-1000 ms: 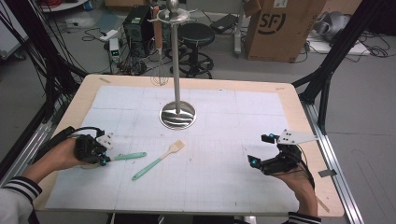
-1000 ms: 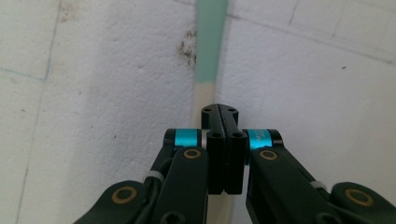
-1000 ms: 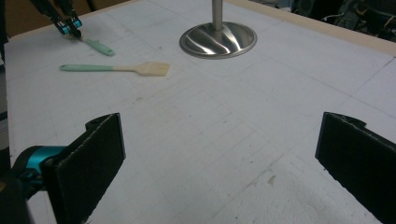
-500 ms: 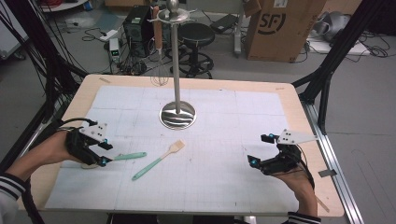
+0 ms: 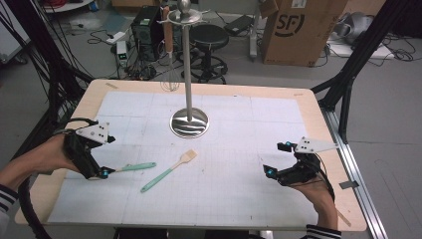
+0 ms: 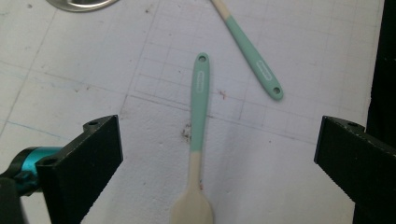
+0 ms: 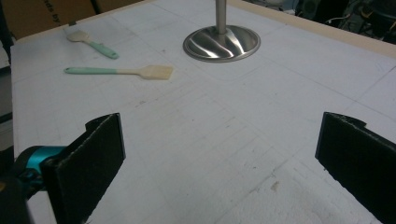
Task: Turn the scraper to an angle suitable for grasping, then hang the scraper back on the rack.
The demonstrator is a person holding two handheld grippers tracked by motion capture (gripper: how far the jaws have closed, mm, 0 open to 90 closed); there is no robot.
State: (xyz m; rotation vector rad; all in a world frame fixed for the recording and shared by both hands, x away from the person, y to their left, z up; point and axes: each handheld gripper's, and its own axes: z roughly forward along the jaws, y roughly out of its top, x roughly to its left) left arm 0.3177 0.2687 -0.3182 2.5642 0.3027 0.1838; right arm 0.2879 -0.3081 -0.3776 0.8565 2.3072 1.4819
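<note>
High view: The left hand-held gripper [image 5: 103,172] hovers low over the head end of a spoon-like utensil [image 5: 135,167] with a mint-green handle, which lies flat on the white worktop [image 5: 239,199]. A second utensil, a spatula [image 5: 169,171] with a matching handle, lies just beside it, apart from it. Neither utensil is held. A metal stand [image 5: 188,122] with hooks at its top rises at mid-worktop; a whisk [image 5: 169,79] hangs from one hook. The right hand-held gripper [image 5: 274,159] rests well apart from both utensils, near the right edge.

Left gripper view: The jaws stand wide apart with nothing between the pads. The spoon-like utensil [image 6: 198,135] lies between them on the worktop, head toward the camera, handle pointing away. The spatula [image 6: 250,49] lies beyond it, at an angle.

Right gripper view: The jaws are spread wide and hold nothing. The stand base [image 7: 221,42], the spatula [image 7: 121,71] and the other utensil [image 7: 91,43] lie far ahead.

Progress, as a judgement: the work is at its start for these two utensils. The whisk is already hung. The left hand-held gripper is aligned for a pickup but has not closed. Grasping, lifting and hanging both utensils remain.
</note>
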